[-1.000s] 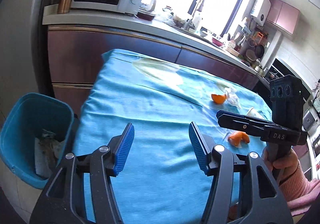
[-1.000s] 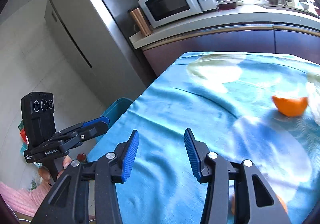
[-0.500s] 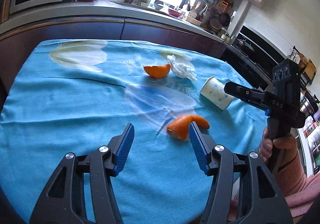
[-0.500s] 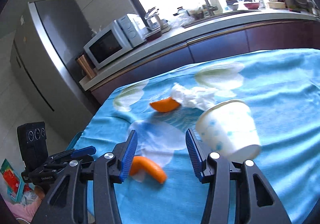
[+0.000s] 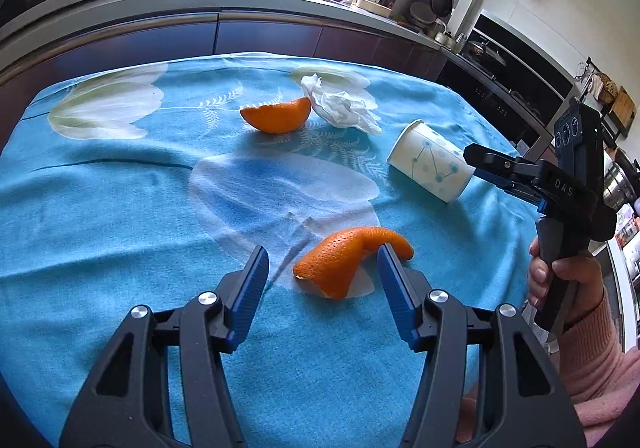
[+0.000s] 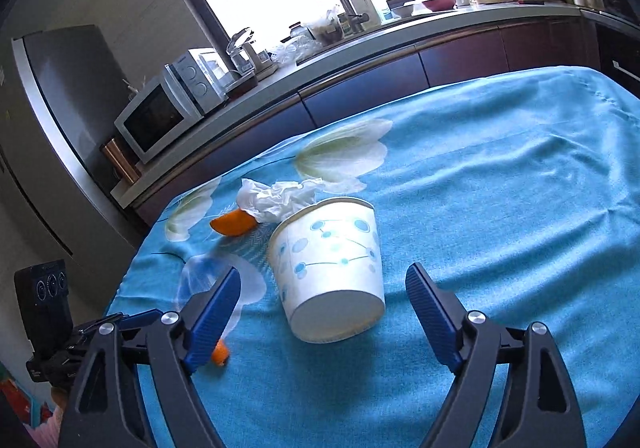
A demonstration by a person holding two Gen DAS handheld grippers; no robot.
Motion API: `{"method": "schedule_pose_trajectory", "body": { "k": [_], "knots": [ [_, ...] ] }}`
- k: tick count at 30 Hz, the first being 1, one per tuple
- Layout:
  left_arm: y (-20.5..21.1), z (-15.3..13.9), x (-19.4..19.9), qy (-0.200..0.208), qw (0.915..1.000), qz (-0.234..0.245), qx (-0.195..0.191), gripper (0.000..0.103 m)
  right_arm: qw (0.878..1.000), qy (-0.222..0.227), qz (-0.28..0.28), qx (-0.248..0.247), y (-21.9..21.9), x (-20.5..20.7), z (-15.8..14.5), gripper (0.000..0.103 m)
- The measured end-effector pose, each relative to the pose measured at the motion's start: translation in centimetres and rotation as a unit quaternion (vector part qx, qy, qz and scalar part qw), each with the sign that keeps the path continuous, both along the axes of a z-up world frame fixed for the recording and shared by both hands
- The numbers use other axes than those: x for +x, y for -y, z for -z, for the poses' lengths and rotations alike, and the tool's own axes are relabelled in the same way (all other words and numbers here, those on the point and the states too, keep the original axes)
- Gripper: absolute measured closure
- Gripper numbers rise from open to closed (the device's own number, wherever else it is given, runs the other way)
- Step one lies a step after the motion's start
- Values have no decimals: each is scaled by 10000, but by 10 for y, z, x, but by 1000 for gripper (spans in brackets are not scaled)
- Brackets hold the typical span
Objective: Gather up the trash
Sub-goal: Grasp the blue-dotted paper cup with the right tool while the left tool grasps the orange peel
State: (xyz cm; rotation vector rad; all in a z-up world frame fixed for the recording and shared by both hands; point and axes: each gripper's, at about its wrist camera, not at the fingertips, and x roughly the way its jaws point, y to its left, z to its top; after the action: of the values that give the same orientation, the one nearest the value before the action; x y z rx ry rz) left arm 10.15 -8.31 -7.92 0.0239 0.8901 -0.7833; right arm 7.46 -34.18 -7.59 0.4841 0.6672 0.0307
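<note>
The paper cup lies on its side on the blue cloth that covers the tabletop, with its flat bottom toward the right claw. The right claw is opening wide, one blue finger on each side of the cup. The fingers do not touch the cup.

Just behind the cup's open end sits a crumpled white tissue. Next to the tissue, on the side away from the cup, is an orange peel half.

Nearer than the cup, toward the left claw, lies a curled orange peel. The left claw is about half open, and this peel sits between its two blue fingers. The peel's tail end is right at one finger, but I cannot tell if they touch. The claw is not squeezing it.

A hand in a pink sleeve holds the right claw's handle beside the cup.
</note>
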Motion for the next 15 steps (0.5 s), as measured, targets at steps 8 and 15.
{"method": "schedule_pose_trajectory", "body": {
  "k": [8,15],
  "knots": [
    [14,5,1,-64,9996,153,207,49,9995,-85,-171,241,-1,9,9,22],
    [20,10,-1,-147,9991,254,291,64,9987,-195,-181,437,3,9,18,44]
  ]
}}
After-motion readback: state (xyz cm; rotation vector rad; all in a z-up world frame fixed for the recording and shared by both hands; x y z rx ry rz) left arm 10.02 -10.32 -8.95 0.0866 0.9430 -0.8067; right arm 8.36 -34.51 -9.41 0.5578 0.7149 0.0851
